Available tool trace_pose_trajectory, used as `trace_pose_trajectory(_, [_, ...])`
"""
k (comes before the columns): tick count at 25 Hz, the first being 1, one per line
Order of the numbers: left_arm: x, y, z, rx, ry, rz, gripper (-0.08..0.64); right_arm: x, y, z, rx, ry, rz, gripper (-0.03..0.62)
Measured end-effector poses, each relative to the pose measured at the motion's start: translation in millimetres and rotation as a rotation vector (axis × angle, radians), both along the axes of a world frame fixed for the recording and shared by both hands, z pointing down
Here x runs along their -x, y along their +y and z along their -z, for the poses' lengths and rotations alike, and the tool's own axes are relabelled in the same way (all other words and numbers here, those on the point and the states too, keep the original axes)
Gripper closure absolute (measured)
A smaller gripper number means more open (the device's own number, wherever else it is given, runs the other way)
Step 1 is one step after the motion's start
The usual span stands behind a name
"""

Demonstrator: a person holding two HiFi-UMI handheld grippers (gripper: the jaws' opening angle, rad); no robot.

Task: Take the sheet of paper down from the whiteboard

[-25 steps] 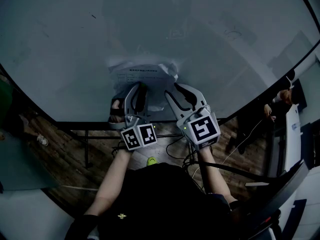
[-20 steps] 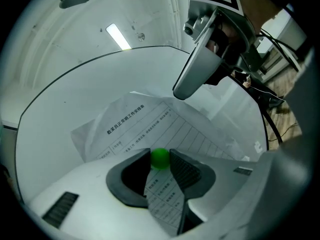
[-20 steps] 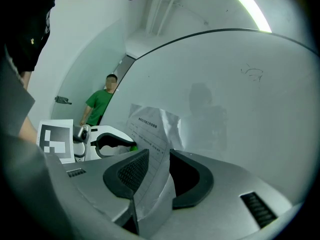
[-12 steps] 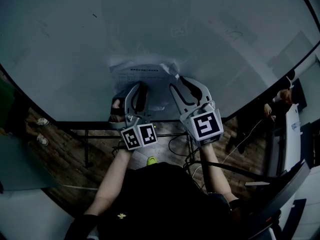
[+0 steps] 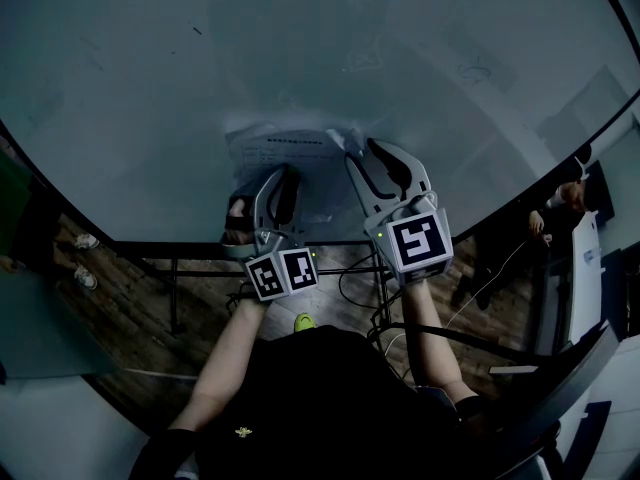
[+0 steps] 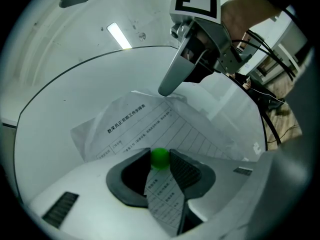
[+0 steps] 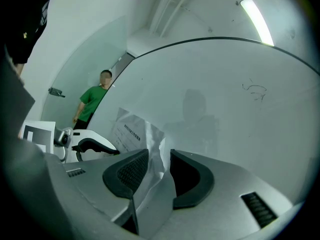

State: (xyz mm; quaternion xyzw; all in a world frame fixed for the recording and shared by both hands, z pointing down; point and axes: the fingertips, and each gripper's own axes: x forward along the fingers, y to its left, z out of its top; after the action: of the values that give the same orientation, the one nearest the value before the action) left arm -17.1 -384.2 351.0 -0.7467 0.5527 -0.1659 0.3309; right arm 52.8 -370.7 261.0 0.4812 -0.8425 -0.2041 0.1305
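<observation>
A printed sheet of paper [image 5: 290, 158] hangs crumpled on the whiteboard [image 5: 300, 58]. A small green magnet [image 6: 160, 160] sits on the sheet's lower part. My left gripper [image 5: 278, 180] [image 6: 160, 154] is level at the board, its jaw tips closed on that magnet, with a fold of the sheet [image 6: 165, 129] running down between them. My right gripper [image 5: 362, 151] [image 7: 159, 156] is at the sheet's right edge, shut on a crumpled flap of paper [image 7: 150, 149] standing off the board. Its finger [image 6: 170, 84] shows above the sheet in the left gripper view.
The board's dark lower frame [image 5: 180, 243] runs just under the grippers, with stand legs and cables [image 5: 350, 278] over a wooden floor. A person in a green shirt [image 7: 92, 101] stands to the left of the board. Another person [image 5: 565, 193] is at the far right.
My right gripper has risen a little up the board, and the paper's right edge has lifted with it. The left gripper and the magnet have stayed put.
</observation>
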Motion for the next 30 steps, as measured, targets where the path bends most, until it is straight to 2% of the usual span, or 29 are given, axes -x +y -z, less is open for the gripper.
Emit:
trace_pose_trajectory(7, [0,0,0,0.003,-0.002,-0.001,0.421,2,-3,1,0.002,0.019,-0.001,0.438])
trace_pose_trajectory(8, [-1,0,0,0.003,-0.003,-0.001,0.422,2,-4,0,0.001,0.025,-0.006,0.455])
trace_pose_trajectory(10, [-1,0,0,0.003,-0.004,-0.003,0.421,1,-6,-1,0.0,0.034,-0.01,0.554])
trace_pose_trajectory(11, [-2,0,0,0.004,-0.005,-0.004,0.422,1,-6,-1,0.004,0.034,-0.007,0.566])
trace_pose_trajectory(30, [-2,6,-1,0.012,-0.017,-0.053,0.422,-12,-11,-5,0.032,-0.036,-0.013,0.572])
